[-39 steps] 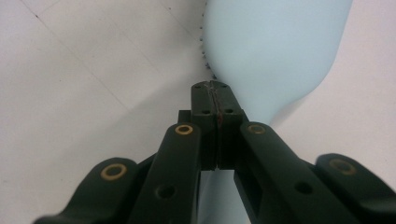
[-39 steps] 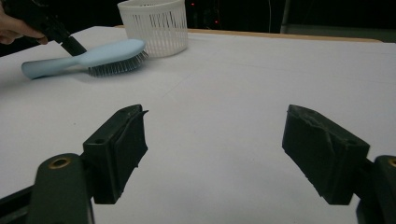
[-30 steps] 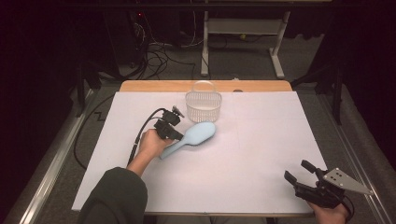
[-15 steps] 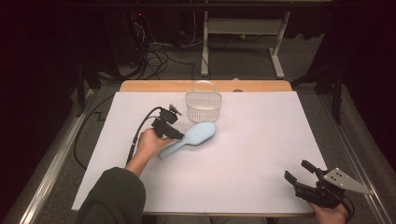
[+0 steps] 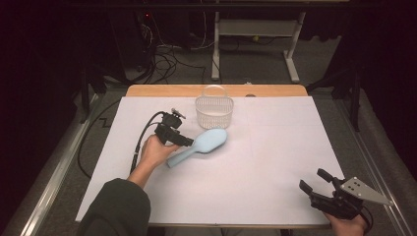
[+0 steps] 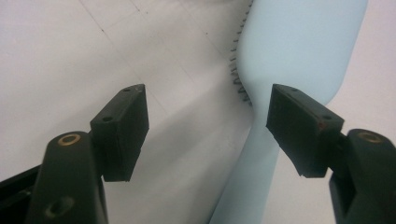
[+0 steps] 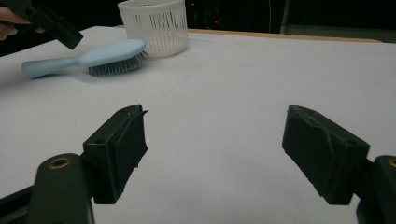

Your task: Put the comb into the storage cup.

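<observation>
So there's one light blue hairbrush (image 5: 199, 145) lying bristles-down on the white table (image 5: 275, 162), just in front of the one white basket (image 5: 214, 111). The left gripper (image 5: 189, 142) sits right over its handle; its jaws have just been opening and aren't pinching it. Second gripper, the right gripper (image 5: 314, 181), rests wide open with nothing in it at the near right corner, well away.

Left gripper (image 5: 186, 142) with jaws just opening, nothing gripped; right gripper (image 5: 314, 182) low, jaws wide apart.
</observation>
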### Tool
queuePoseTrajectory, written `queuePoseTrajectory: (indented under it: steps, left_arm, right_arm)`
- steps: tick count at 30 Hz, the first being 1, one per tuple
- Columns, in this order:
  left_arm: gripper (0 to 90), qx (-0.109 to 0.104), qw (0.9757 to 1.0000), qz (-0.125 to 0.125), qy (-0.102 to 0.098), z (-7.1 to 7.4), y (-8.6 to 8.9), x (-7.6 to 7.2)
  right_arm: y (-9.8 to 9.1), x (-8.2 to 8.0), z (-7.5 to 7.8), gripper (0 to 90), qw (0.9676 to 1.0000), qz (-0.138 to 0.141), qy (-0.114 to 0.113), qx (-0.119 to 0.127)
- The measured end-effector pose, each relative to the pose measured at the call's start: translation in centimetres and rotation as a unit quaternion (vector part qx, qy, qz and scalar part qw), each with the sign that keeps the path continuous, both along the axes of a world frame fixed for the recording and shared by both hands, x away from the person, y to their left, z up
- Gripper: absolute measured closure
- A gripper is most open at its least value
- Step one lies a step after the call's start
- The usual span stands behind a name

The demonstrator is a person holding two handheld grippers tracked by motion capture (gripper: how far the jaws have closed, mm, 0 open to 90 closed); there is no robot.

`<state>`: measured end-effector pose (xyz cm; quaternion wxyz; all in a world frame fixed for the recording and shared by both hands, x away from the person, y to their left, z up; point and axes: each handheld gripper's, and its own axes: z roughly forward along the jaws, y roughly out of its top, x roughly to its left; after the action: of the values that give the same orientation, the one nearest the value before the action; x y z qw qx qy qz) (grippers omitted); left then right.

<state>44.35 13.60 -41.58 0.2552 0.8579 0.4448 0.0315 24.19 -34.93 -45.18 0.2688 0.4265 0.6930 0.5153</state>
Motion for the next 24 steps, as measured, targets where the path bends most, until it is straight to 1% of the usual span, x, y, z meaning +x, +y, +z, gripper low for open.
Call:
queuePoseTrajectory:
  steps: [1,4,6,8,9,10,12,16,21,24]
  left_arm:
    - [25.3,-0.006,1.0000,0.001,0.000,0.0,0.1,-0.1]
    - [25.1,-0.011,0.9999,-0.002,-0.001,0.2,0.3,-0.3]
    - [21.1,-0.019,0.9998,-0.003,-0.001,0.3,0.5,-0.5]
    - [20.3,-0.024,0.9997,-0.007,-0.004,0.4,0.5,-0.7]
    - [17.1,-0.027,0.9996,-0.010,-0.004,0.4,0.6,-0.8]
    - [16.8,-0.029,0.9995,-0.012,-0.006,0.4,0.5,-1.0]
    - [16.7,-0.029,0.9994,-0.018,-0.008,0.4,0.5,-1.3]
    - [16.6,-0.029,0.9992,-0.027,-0.002,0.1,0.4,-1.7]
    - [16.7,-0.021,0.9992,-0.033,0.000,-0.2,0.1,-2.1]
    - [16.8,-0.013,0.9991,-0.039,0.005,-0.4,-0.2,-2.3]
  right_arm:
    - [0.0,0.0,0.0,22.2,1.0000,0.000,0.000,0.000]
    - [0.0,0.0,0.0,22.2,1.0000,0.000,0.000,0.000]
    - [0.0,0.0,0.0,22.2,1.0000,0.000,0.000,0.000]
    - [0.0,0.0,0.0,22.2,1.0000,0.000,0.000,0.000]
    - [0.0,0.0,0.0,22.2,1.0000,0.000,0.000,0.000]
    - [0.0,0.0,0.0,22.2,1.0000,0.000,0.000,0.000]
    - [0.0,0.0,0.0,22.2,1.0000,0.000,0.000,0.000]
    - [0.0,0.0,0.0,22.2,1.0000,0.001,0.000,0.000]
    - [0.0,0.0,0.0,22.2,1.0000,0.000,0.000,0.000]
    - [0.0,0.0,0.0,22.2,1.0000,-0.001,0.000,0.002]
